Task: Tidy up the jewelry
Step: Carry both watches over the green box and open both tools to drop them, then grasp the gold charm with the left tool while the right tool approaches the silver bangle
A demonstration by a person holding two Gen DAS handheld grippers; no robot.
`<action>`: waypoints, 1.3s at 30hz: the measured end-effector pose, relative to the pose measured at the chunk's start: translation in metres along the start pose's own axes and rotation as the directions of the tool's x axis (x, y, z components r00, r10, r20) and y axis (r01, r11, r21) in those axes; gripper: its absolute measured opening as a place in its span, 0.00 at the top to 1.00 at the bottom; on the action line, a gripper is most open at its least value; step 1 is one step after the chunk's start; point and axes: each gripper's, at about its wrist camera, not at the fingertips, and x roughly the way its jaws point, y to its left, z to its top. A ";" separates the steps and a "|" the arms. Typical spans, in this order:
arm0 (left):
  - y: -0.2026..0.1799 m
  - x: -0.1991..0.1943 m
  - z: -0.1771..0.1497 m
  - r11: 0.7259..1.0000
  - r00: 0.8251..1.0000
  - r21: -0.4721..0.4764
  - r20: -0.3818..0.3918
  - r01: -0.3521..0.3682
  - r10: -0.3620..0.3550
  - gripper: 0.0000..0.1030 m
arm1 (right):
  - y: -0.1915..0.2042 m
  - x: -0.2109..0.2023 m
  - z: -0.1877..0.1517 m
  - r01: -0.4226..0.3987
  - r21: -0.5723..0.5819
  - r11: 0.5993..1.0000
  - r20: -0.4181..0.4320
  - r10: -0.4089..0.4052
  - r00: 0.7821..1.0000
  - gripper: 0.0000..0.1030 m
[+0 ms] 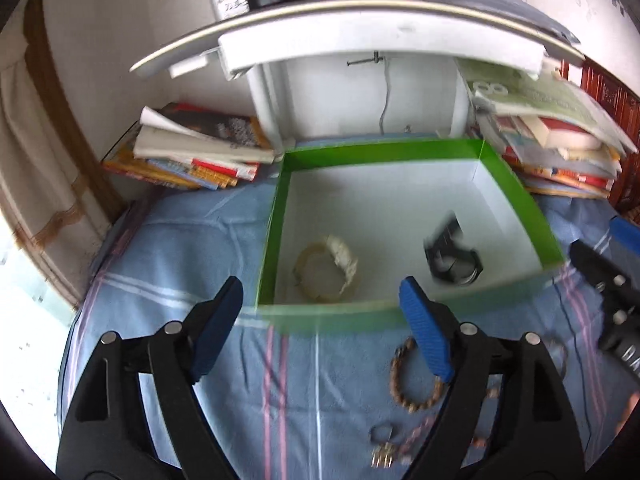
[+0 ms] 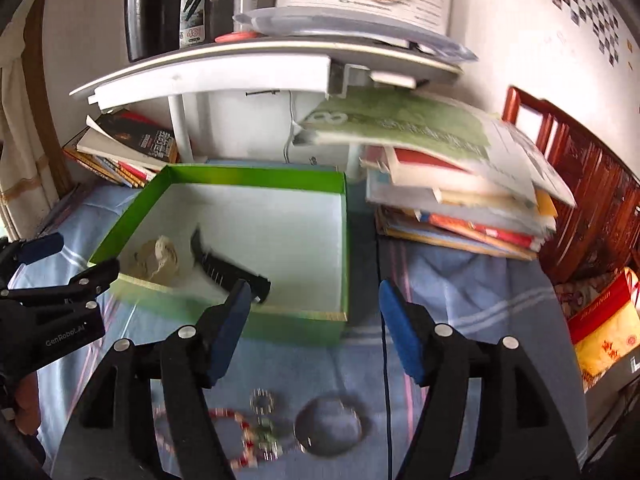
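- Two pieces already lie in the green box (image 1: 516, 196): a pale chunky bracelet (image 1: 328, 266) at lower left of its white floor and a black watch (image 1: 454, 256) toward the right.
- Several more wait on the blue striped cloth (image 1: 192, 248) in the lower part of the left wrist view: a brown beaded bracelet (image 1: 404, 376) just beside my right-hand finger pad, with a small ring (image 1: 382, 434) and a gold-toned trinket (image 1: 382, 460) below it.
- In the right wrist view, at the bottom centre, I see a red beaded strand (image 2: 236, 436), a small sparkly ring (image 2: 262, 400) and a thin silvery bangle (image 2: 328, 426), blurred.
- My left hand-held gripper (image 1: 320, 328) is spread wide and carries nothing; it hovers before the box's near wall.
- My right hand-held gripper (image 2: 314, 326) is likewise wide and empty, above the loose pieces.
- I judge the beaded bracelet light and floppy, strung on cord, so it will sag. I would pinch across one side of the loop, pads on two or three beads.
- The bangle looks stiff, thin and slippery. I would grip across its rim and expect it to swing.
- The rings are tiny and lie flat on soft cloth, so a pad may snag fabric.
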 end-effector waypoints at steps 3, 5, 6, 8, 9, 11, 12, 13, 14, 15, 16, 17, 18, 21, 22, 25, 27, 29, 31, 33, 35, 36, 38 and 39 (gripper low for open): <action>0.004 -0.010 -0.031 1.000 0.999 -0.016 -0.038 0.007 -0.008 0.20 | -0.011 -0.013 -0.028 -0.022 0.037 0.999 -0.036 0.024 0.999 0.36; 0.005 -0.014 -0.052 0.999 0.998 -0.033 -0.059 0.032 -0.034 0.18 | -0.024 -0.021 -0.045 -0.004 0.070 0.998 -0.043 0.007 0.999 0.36; 0.007 -0.014 -0.063 0.998 0.997 -0.047 -0.073 0.036 -0.040 0.18 | -0.033 -0.023 -0.054 0.013 0.092 0.996 -0.048 -0.008 0.999 0.36; 0.009 -0.012 -0.083 0.997 0.993 -0.075 -0.107 0.033 -0.041 0.18 | -0.044 -0.021 -0.066 0.041 0.123 0.992 -0.086 -0.030 0.996 0.36; 0.009 -0.009 -0.092 0.996 0.991 -0.083 -0.127 0.039 -0.050 0.18 | -0.046 -0.016 -0.071 0.044 0.113 0.993 -0.114 -0.030 0.993 0.36; 0.008 -0.002 -0.103 0.994 0.984 -0.094 -0.163 0.053 -0.068 0.18 | -0.042 -0.007 -0.077 0.037 0.074 0.997 -0.154 -0.025 0.988 0.37; 0.008 0.000 -0.107 0.994 0.982 -0.095 -0.174 0.051 -0.067 0.18 | -0.038 -0.004 -0.080 0.034 0.060 0.998 -0.164 -0.024 0.986 0.40; 0.007 0.003 -0.110 0.994 0.981 -0.095 -0.182 0.047 -0.064 0.18 | -0.034 0.000 -0.083 0.018 0.048 0.999 -0.177 -0.009 0.984 0.42; 0.005 0.005 -0.111 0.994 0.980 -0.095 -0.189 0.045 -0.063 0.18 | -0.031 0.003 -0.085 0.008 0.042 0.999 -0.186 0.000 0.982 0.44; 0.004 0.006 -0.113 0.994 0.979 -0.097 -0.190 0.055 -0.072 0.17 | -0.029 0.007 -0.087 0.011 0.036 0.999 -0.194 -0.004 0.981 0.48; 0.002 0.005 -0.115 0.994 0.978 -0.092 -0.193 0.059 -0.076 0.17 | -0.026 0.012 -0.089 0.031 0.024 0.999 -0.203 -0.025 0.979 0.52; 0.000 0.006 -0.117 0.995 0.978 -0.083 -0.193 0.059 -0.074 0.17 | -0.025 0.015 -0.091 0.051 0.014 0.999 -0.210 -0.047 0.976 0.57; -0.002 0.005 -0.118 0.996 0.979 -0.074 -0.190 0.057 -0.070 0.17 | -0.025 0.019 -0.093 0.063 0.009 0.998 -0.219 -0.059 0.974 0.60; -0.004 0.002 -0.121 0.997 0.981 -0.052 -0.179 0.063 -0.071 0.17 | -0.028 0.031 -0.099 0.076 0.014 0.997 -0.257 -0.069 0.964 0.67; -0.004 0.002 -0.123 0.996 0.981 -0.050 -0.179 0.067 -0.075 0.17 | -0.029 0.034 -0.101 0.074 0.015 0.997 -0.263 -0.068 0.962 0.69; -0.002 0.006 -0.125 0.996 0.978 -0.058 -0.192 0.067 -0.077 0.17 | -0.023 0.035 -0.104 0.067 0.003 0.998 -0.263 -0.064 0.963 0.78; -0.001 0.009 -0.125 0.996 0.976 -0.064 -0.203 0.063 -0.075 0.17 | -0.018 0.034 -0.106 0.068 -0.011 0.998 -0.255 -0.069 0.964 0.85; 0.000 0.011 -0.126 0.995 0.975 -0.075 -0.209 0.064 -0.079 0.17 | -0.014 0.033 -0.108 0.063 -0.013 0.998 -0.250 -0.064 0.966 0.88; 0.002 0.011 -0.127 0.994 0.975 -0.083 -0.204 0.067 -0.083 0.19 | -0.011 0.031 -0.109 0.044 -0.016 0.999 -0.248 -0.047 0.968 0.89; 0.003 0.011 -0.127 0.994 0.977 -0.088 -0.198 0.058 -0.075 0.26 | -0.009 0.031 -0.111 0.025 -0.021 0.999 -0.245 -0.030 0.969 0.89; 0.003 0.010 -0.126 0.995 0.980 -0.089 -0.190 0.040 -0.056 0.28 | -0.005 0.030 -0.113 0.019 -0.029 0.999 -0.244 -0.026 0.969 0.89; 0.003 0.009 -0.126 0.996 0.981 -0.088 -0.187 0.034 -0.050 0.28 | -0.004 0.031 -0.114 0.021 -0.029 0.999 -0.244 -0.027 0.969 0.89; 0.001 0.007 -0.126 0.996 0.982 -0.084 -0.185 0.033 -0.048 0.28 | -0.004 0.033 -0.113 0.021 -0.029 0.999 -0.243 -0.028 0.970 0.89; -0.001 0.006 -0.126 0.996 0.982 -0.081 -0.182 0.036 -0.051 0.28 | -0.004 0.034 -0.113 0.020 -0.026 0.999 -0.244 -0.025 0.970 0.88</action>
